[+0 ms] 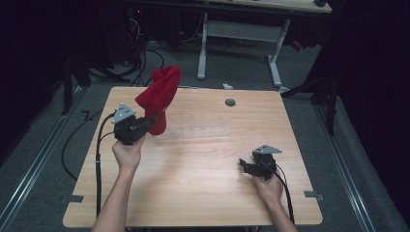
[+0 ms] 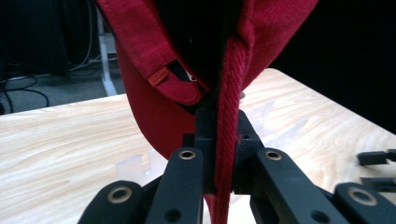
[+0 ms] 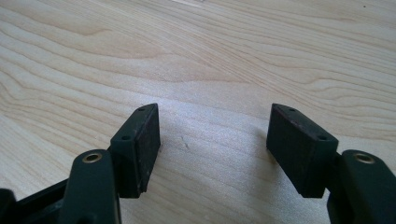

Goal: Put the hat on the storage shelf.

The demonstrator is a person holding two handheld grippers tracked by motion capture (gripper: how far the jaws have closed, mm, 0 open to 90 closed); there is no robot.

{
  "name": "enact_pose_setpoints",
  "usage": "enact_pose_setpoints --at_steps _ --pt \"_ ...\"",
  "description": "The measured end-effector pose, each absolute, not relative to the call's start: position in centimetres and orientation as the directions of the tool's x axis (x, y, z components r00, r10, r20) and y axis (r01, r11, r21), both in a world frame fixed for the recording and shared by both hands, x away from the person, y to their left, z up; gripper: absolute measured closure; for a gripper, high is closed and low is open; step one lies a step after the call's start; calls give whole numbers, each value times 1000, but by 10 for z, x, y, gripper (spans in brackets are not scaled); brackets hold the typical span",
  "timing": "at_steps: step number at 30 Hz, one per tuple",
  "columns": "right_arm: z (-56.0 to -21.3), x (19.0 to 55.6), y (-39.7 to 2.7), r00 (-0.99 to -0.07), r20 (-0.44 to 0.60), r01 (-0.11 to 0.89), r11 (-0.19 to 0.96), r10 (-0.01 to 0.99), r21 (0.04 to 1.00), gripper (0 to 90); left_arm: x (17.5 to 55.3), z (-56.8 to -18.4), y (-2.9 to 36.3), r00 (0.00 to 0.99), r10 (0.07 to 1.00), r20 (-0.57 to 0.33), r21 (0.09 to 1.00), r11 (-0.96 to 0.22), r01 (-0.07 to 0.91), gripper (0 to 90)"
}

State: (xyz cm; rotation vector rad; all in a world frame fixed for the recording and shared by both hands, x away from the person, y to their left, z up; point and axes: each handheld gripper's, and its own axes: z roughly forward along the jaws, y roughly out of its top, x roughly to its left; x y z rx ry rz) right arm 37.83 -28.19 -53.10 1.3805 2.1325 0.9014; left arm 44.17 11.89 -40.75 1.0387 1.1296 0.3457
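A red cap hangs in the air over the back left of the wooden table. My left gripper is shut on it from below, at the cap's lower edge. In the left gripper view the jaws pinch a thick red seam of the cap at the left gripper, and the brim and a small tag hang to the left. My right gripper rests low near the table's front right, pointing left. It stands open in the right gripper view, with bare wood between its pads.
A grey round plug sits in the tabletop at the back. A pale clear strip lies across the middle. A desk with white legs stands behind the table. Black cables trail on the floor at the left.
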Motion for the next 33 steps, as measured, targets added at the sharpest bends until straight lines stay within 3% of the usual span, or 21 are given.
enact_pose_setpoints --at_steps 27,33 --pt "-531 378 -282 -405 -19 625 292 914 724 349 461 -427 111 419 757 -502 865 445 234 848" --pt "-531 378 -282 -407 -21 624 294 913 724 349 460 -433 115 406 739 -538 842 485 235 847"
